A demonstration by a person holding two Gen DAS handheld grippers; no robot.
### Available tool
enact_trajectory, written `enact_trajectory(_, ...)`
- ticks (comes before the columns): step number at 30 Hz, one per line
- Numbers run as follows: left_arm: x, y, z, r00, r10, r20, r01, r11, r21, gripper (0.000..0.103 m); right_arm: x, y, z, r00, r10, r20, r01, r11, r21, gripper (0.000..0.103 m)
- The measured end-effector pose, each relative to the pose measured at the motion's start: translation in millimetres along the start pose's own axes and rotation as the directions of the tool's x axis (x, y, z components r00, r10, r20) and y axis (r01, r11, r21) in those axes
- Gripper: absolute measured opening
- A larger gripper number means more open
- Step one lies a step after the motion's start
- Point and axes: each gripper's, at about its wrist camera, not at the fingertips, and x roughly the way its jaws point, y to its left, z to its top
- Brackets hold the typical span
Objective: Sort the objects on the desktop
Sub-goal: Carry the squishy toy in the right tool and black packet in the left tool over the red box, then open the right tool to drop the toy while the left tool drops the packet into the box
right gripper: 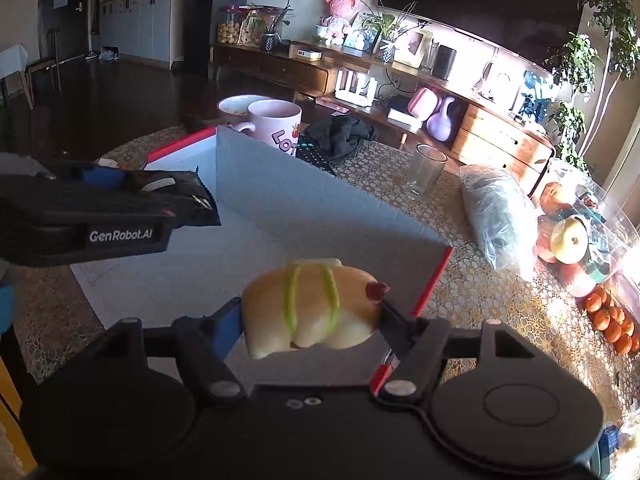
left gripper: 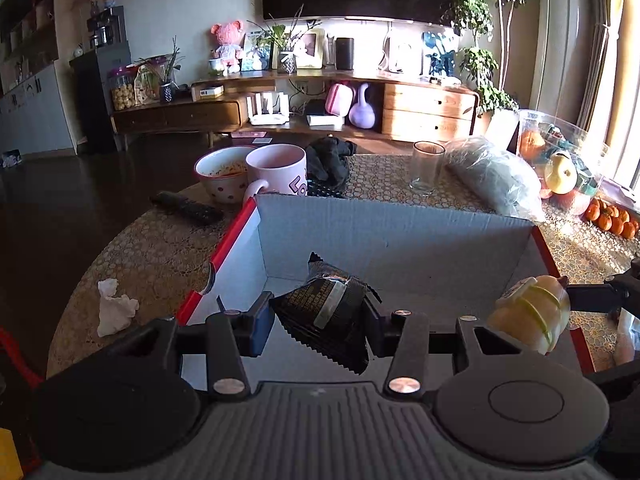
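A lace-patterned table (left gripper: 168, 240) carries an open cardboard box (left gripper: 384, 236). Above it, the left hand-held gripper (left gripper: 320, 316) clamps a black snack packet (left gripper: 328, 312); the right hand-held gripper (right gripper: 310, 316) clamps a cream toy (right gripper: 312, 308). Beyond them, a mug (left gripper: 276, 168), then a wooden sideboard (left gripper: 428, 112).

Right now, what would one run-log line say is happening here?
left gripper: shut on black snack packet | right gripper: shut on hot dog toy | both over open cardboard box | nothing released

The mug (left gripper: 280, 170) hides part of the bowl (left gripper: 220, 176), and its lettering is cut off by the box (left gripper: 384, 228).
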Motion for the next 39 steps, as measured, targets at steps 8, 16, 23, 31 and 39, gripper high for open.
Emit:
enact_trajectory(8, 30.5, -8.5, 18.4, 0.997, -0.004, -0.078, 0.01, 0.997, 0.08, 0.045, 28.3, -4.7, 8.8, 0.997, -0.013, -0.081, 0.014, 1.0, 0.014, 0.071)
enact_trajectory(16, 53.4, -16.2, 10.0, 0.989, 0.018, -0.147, 0.002, 0.991, 0.137, 0.045, 49.8, -4.9, 16.5, 0.989, -0.006, -0.148, 0.01, 1.0, 0.026, 0.071)
enact_trajectory(23, 65.5, -20.0, 5.8, 0.978, 0.035, -0.206, 0.006, 0.981, 0.196, 0.046, 63.8, 6.4, 18.2, 0.98, -0.026, -0.197, 0.021, 0.999, -0.024, 0.071)
enact_trajectory(31, 79.6, -19.7, 6.2, 0.945, 0.06, -0.321, 0.006, 0.98, 0.201, 0.046, 75.5, 15.8, 20.6, 0.966, -0.017, -0.258, -0.007, 0.996, -0.093, 0.071)
enact_trajectory(39, 78.1, -23.2, 5.9, 0.941, 0.043, -0.335, 0.03, 0.977, 0.21, 0.051, 77.4, 14.8, 19.8, 0.965, -0.013, -0.26, -0.012, 0.995, -0.095, 0.072)
